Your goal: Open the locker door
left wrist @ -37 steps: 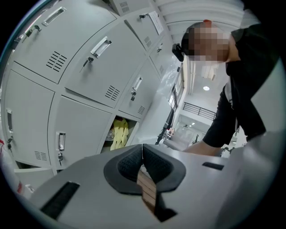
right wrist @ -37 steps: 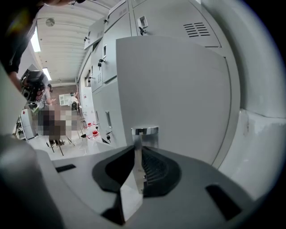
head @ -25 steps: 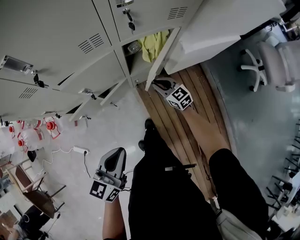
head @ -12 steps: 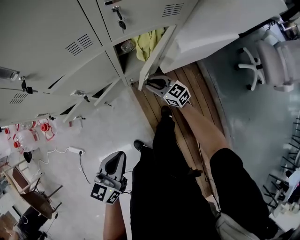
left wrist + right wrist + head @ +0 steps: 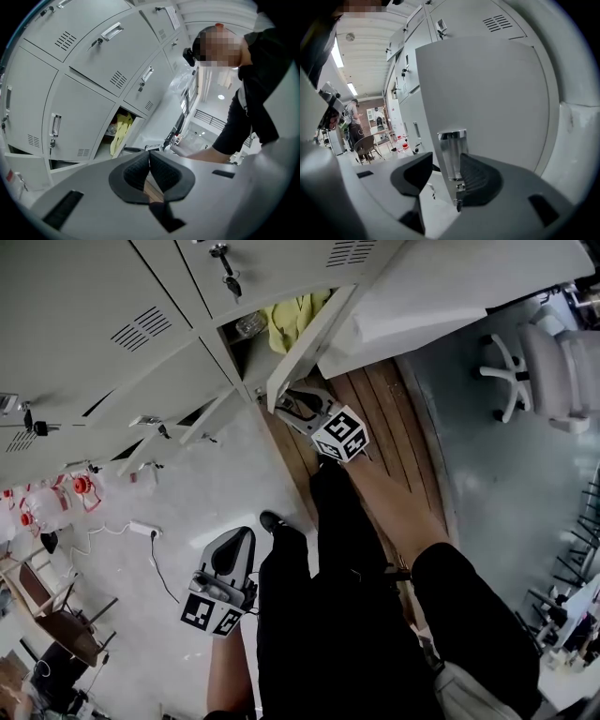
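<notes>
The left tongs [image 5: 234, 554] hang low and well left of the locker door [image 5: 309, 338], over the pale floor [image 5: 197, 493]. Their pads are pressed together with nothing between them. Just left of the door, the compartment [image 5: 251, 351] it covers stands exposed, with a yellow cloth [image 5: 292, 317] inside. The door itself is swung well out from the locker bank, so the opening looks largely done.

The right tongs [image 5: 289, 407] sit at the door's free edge. They have just been opening and are now spread, with the chrome handle [image 5: 452, 154] standing between the pads. The left pad is clear of the handle, and the right pad lies just beside the door's edge. Far right of the door stands an office chair [image 5: 553, 362].

The likely trouble is in the withdrawal. The handle is still between the spread pads, so a sideways pull could hook it and drag the door back towards shut. With no grip on it, the door may also drift on its hinges. The person's leg [image 5: 375, 493], close below the door, could nudge it too.
</notes>
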A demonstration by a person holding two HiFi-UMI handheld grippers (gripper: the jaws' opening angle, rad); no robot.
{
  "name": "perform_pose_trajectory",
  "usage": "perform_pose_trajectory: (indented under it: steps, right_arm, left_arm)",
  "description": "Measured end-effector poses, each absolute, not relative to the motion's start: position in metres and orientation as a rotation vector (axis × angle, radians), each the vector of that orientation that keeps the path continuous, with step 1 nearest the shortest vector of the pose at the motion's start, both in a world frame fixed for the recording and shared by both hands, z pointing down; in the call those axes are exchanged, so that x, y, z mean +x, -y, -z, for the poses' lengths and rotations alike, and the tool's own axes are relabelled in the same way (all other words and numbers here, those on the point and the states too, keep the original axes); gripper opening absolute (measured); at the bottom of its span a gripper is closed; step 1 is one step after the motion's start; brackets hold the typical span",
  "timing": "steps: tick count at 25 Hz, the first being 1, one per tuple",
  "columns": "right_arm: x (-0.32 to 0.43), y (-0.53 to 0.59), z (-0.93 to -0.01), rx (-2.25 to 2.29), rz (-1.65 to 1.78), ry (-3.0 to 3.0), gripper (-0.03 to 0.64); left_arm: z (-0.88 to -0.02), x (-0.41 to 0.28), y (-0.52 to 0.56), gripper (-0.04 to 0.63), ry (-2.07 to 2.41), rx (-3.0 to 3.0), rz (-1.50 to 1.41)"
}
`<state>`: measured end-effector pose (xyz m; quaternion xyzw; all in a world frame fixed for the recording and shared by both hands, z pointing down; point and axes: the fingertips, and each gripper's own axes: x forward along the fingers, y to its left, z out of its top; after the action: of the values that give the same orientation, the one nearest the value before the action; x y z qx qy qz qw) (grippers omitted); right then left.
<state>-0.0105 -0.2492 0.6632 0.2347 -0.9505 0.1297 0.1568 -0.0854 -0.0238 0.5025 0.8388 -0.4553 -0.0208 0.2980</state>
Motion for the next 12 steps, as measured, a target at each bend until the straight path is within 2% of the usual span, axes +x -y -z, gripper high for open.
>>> perform_pose_trajectory:
  steps: [7, 12]
  right_arm:
    - [-0.018, 0.251, -0.664, 0.755, -0.359, 2.683, 0.185]
    - [-0.018, 0.249, -0.662, 0.75, -0.329, 2.67, 0.127]
  left_arm:
    - [-0.498, -0.095, 0.017, 0.017, 1.224, 2.235, 0.042]
    - [-0.494, -0.095, 0.011, 0.018, 1.22, 2.247, 0.029]
